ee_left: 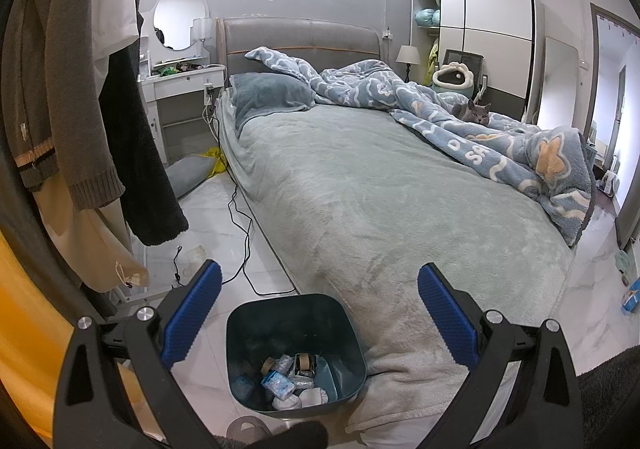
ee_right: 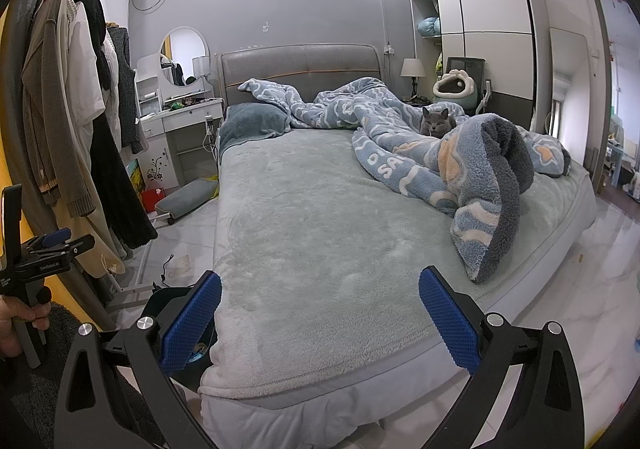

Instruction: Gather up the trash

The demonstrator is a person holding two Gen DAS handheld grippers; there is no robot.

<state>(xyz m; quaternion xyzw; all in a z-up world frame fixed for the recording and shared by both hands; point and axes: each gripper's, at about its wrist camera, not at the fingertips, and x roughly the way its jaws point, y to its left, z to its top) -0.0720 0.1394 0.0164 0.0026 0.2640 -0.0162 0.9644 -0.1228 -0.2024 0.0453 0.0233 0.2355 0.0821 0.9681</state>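
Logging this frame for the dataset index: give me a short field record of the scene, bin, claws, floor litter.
setting: bedroom, bed with grey cat on the blue blanket
bin: dark teal trash bin on the floor at the bed's foot corner, holding wrappers and paper
left claw: open, empty, above the bin
right claw: open, empty, over the bed's foot end
floor litter: crumpled wrapper beside the black cable

Dark teal bin (ee_left: 296,329); pale green sheet (ee_right: 320,229); grey cat (ee_right: 438,123).
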